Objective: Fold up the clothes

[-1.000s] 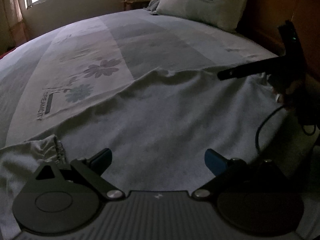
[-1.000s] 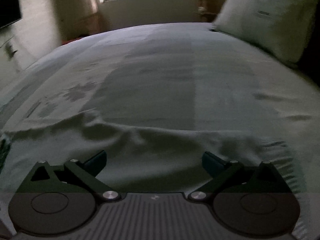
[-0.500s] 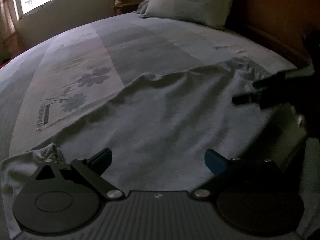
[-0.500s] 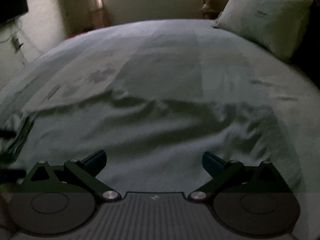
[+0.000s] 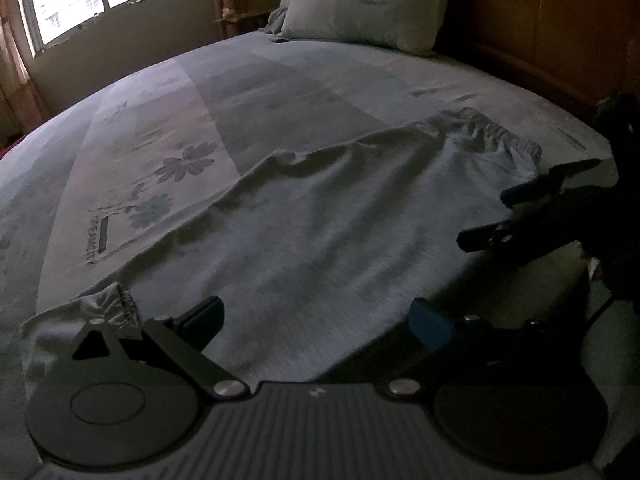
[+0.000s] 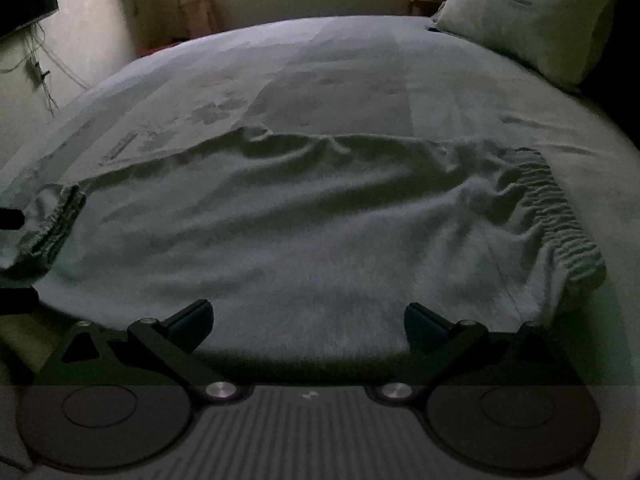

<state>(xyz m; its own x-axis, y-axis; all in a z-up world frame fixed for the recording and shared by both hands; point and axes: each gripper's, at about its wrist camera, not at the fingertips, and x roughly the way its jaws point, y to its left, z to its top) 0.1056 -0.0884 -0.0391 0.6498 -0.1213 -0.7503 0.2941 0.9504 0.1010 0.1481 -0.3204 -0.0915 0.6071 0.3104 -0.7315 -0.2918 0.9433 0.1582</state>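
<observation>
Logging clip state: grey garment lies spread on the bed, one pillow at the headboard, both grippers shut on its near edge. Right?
Not quite. Both wrist views show the left gripper and right gripper open, holding nothing. The garment, bed and pillow are as stated.

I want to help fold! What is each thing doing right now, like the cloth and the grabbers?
Grey garment: spread flat on the bed, wrinkled, not folded yet.
Elastic waistband: bunched, at the garment's right end.
Left gripper: jaws open, holding nothing.
Right gripper: jaws open, holding nothing.
Pillow: lying at the bed's head.

Garment (image 6: 304,240) near edge hidden by hand-held gripper (image 6: 308,322).
</observation>
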